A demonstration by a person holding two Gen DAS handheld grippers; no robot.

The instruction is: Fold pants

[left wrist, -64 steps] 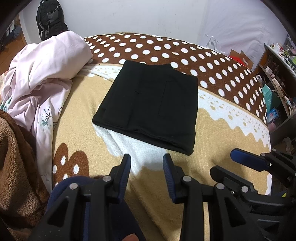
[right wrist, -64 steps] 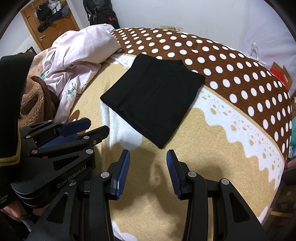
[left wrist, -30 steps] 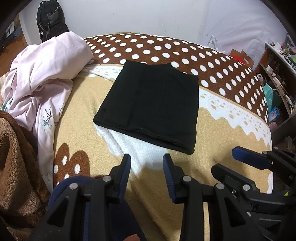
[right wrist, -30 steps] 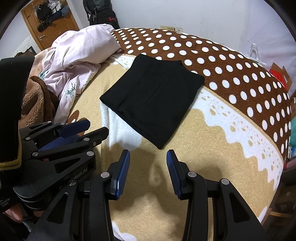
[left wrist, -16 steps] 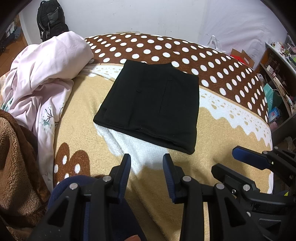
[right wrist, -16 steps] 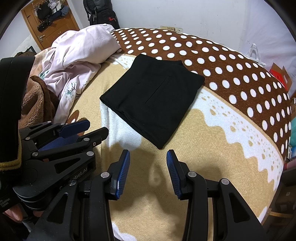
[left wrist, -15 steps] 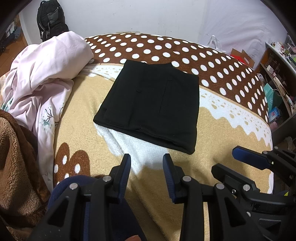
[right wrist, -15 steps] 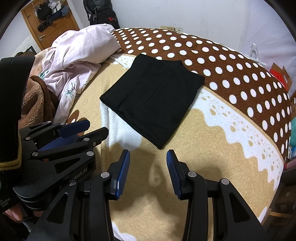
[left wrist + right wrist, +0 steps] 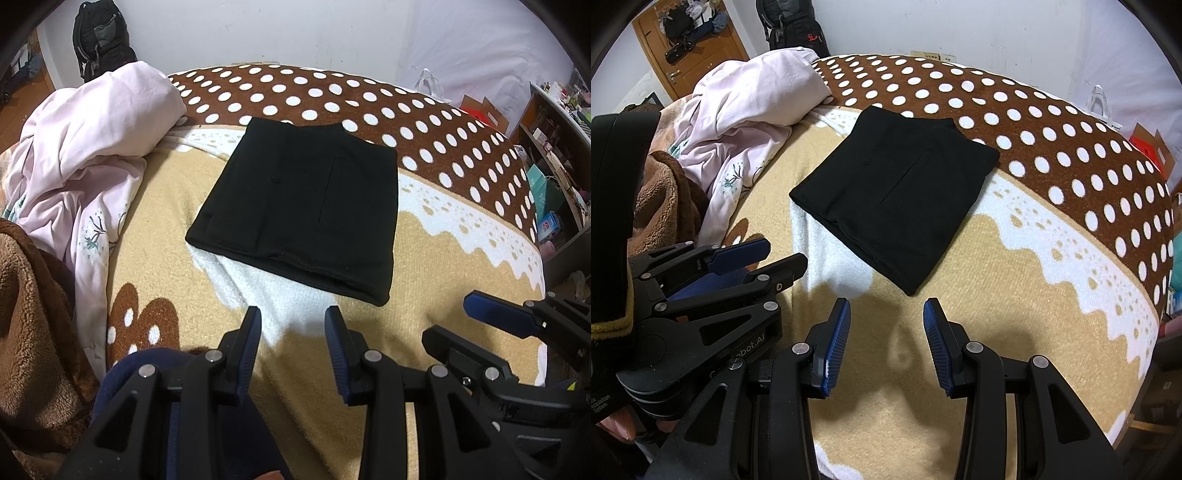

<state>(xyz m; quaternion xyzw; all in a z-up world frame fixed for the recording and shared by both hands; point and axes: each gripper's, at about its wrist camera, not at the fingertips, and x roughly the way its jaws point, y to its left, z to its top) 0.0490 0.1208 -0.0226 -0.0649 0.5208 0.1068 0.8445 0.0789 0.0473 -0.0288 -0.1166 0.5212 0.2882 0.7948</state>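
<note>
The black pants [image 9: 306,210] lie folded into a flat rectangle on the bed's blanket [image 9: 443,266], and show in the right wrist view [image 9: 897,192] too. My left gripper [image 9: 293,321] is open and empty, held above the blanket just short of the pants' near edge. My right gripper [image 9: 886,314] is open and empty, near the pants' near corner. Each gripper shows in the other's view: the right one [image 9: 491,317] at the lower right, the left one [image 9: 764,254] at the left.
A crumpled pink duvet [image 9: 92,140] and a brown fleece [image 9: 33,317] lie on the bed's left side. A black backpack [image 9: 99,37] stands against the far wall. Shelves with clutter [image 9: 554,155] stand to the right of the bed. A wooden door [image 9: 687,48] is at the far left.
Almost nothing has changed. Both grippers stay open and hover in place; the pants lie still.
</note>
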